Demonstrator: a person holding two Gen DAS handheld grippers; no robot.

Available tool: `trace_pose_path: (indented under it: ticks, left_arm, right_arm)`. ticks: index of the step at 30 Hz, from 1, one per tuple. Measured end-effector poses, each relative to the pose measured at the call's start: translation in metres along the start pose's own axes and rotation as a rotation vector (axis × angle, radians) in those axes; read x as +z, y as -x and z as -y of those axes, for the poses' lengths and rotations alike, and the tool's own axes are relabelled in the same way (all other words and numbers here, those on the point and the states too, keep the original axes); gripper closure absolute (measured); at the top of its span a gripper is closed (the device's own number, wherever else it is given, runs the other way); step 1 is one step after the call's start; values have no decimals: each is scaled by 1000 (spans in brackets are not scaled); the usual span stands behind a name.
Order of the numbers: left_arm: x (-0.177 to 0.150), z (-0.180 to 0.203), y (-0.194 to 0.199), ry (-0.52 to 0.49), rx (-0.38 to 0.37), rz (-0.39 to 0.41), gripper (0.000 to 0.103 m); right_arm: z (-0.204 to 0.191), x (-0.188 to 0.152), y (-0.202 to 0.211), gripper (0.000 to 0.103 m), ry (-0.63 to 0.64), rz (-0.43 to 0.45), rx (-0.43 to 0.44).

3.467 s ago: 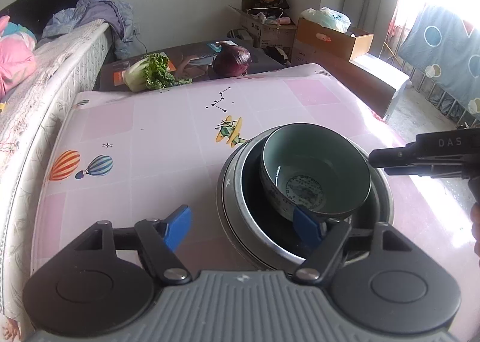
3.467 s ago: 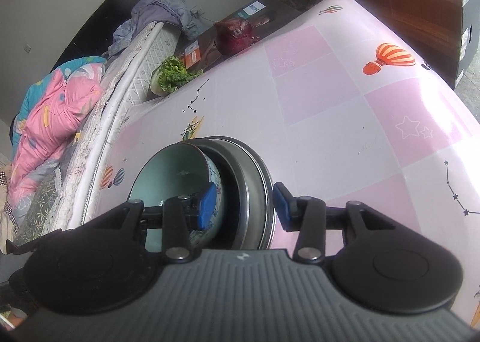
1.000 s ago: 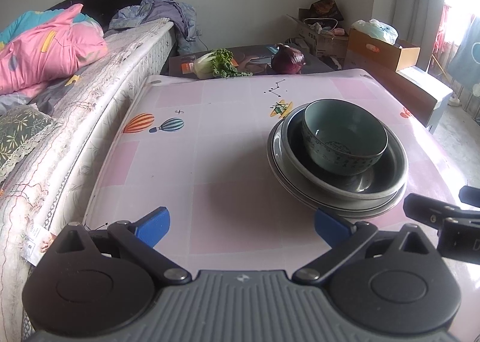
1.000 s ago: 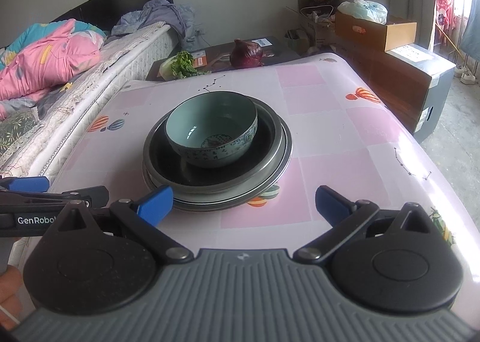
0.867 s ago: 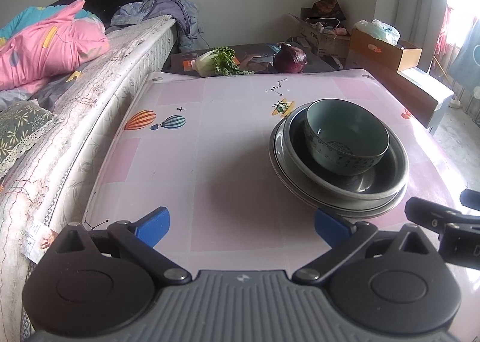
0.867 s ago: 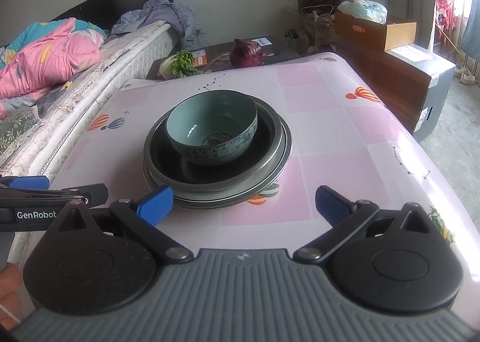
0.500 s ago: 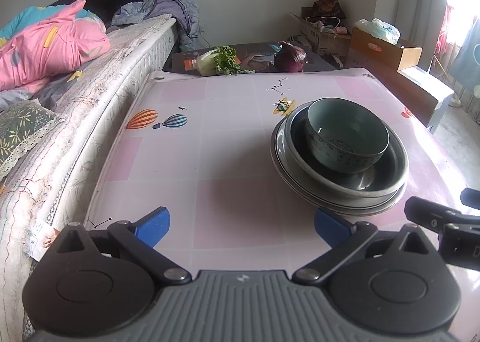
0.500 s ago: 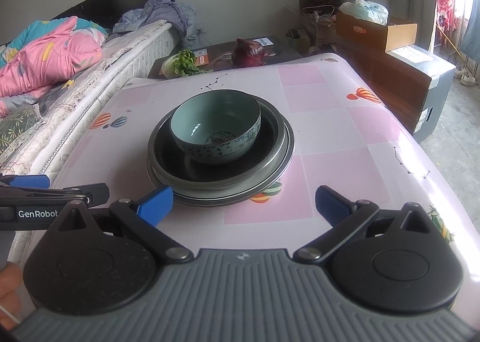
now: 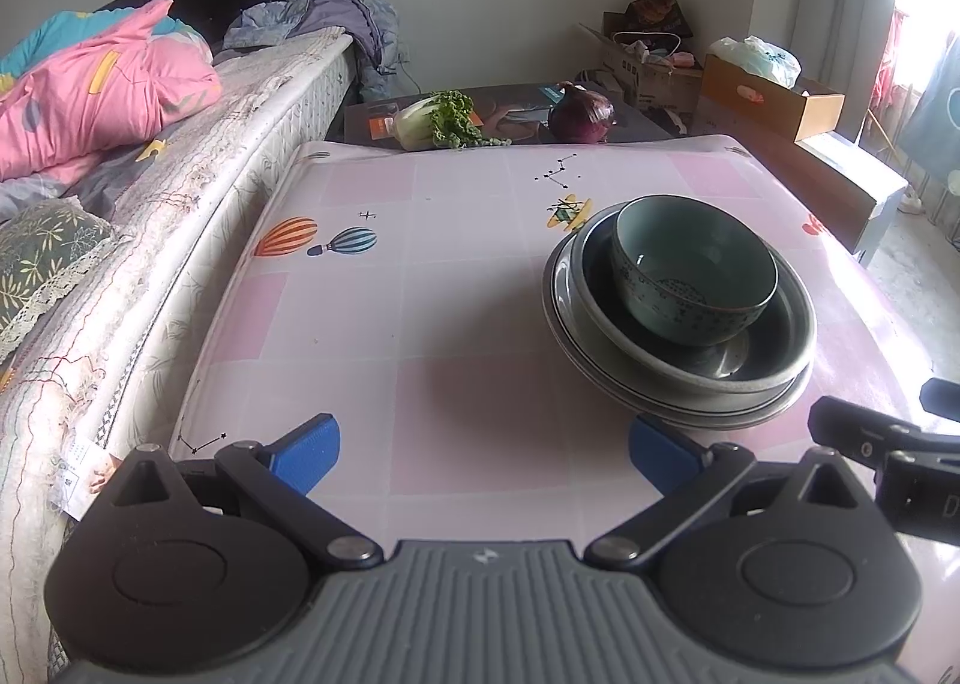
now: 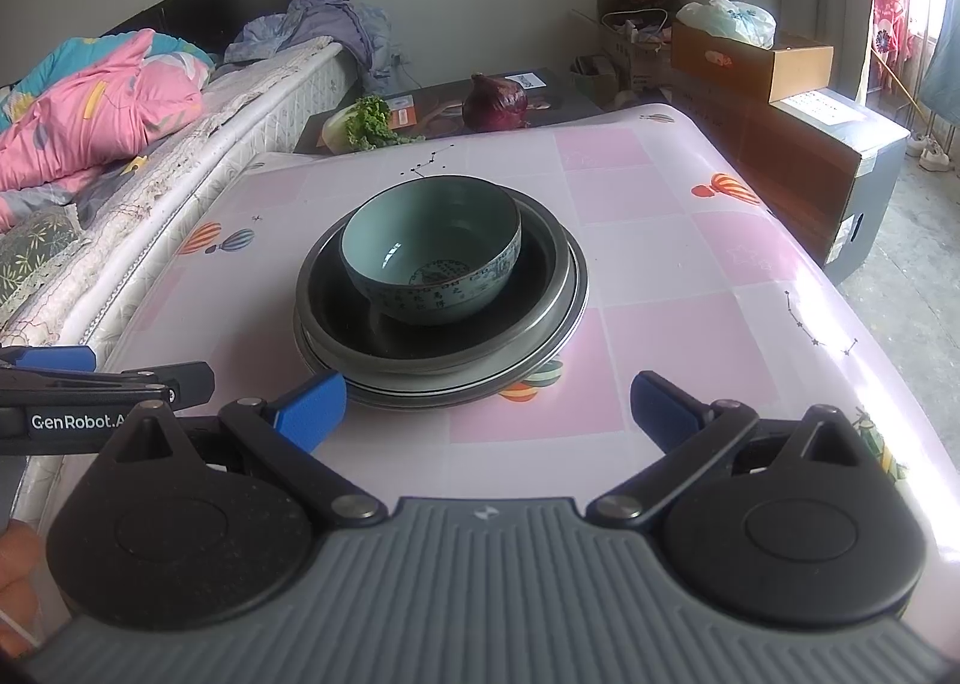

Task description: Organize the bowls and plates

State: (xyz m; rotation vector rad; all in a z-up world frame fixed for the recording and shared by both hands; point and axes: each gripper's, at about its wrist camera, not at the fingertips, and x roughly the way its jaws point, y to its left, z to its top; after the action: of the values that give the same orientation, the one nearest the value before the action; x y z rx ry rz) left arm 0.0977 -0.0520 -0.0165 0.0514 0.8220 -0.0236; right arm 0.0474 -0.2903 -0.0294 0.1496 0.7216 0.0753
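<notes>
A teal patterned bowl [image 9: 693, 275] [image 10: 431, 255] sits inside a dark grey bowl [image 9: 750, 366] [image 10: 540, 312], which rests on stacked grey plates [image 9: 600, 378] [image 10: 420, 393] on the pink table [image 9: 420, 288] [image 10: 690, 312]. My left gripper [image 9: 483, 453] is open and empty, near the table's front edge, left of and short of the stack. My right gripper [image 10: 487, 405] is open and empty, just in front of the stack. Each gripper shows at the edge of the other's view.
A bed with a pink quilt [image 9: 90, 90] runs along the table's left side. A cabbage [image 9: 435, 120] and a red onion [image 9: 581, 115] lie on a dark low surface behind the table. Cardboard boxes [image 10: 750, 63] stand at the right.
Both grippers drew back from the stack since 3.5 s ago and opened wide. Over the last second they have barely shifted; the stack has not moved.
</notes>
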Motion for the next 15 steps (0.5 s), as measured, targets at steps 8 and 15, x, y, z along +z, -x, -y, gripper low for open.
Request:
trace_pose_path:
  ticks: [8,15]
  left_arm:
    - [-1,-2,0,2,-2,-5,0]
    - [0,-2,0,2,-3,-8,0]
  right_arm:
    - [0,0,0,1,0,0,-1]
    - [0,0,0,1,1,-1,-1]
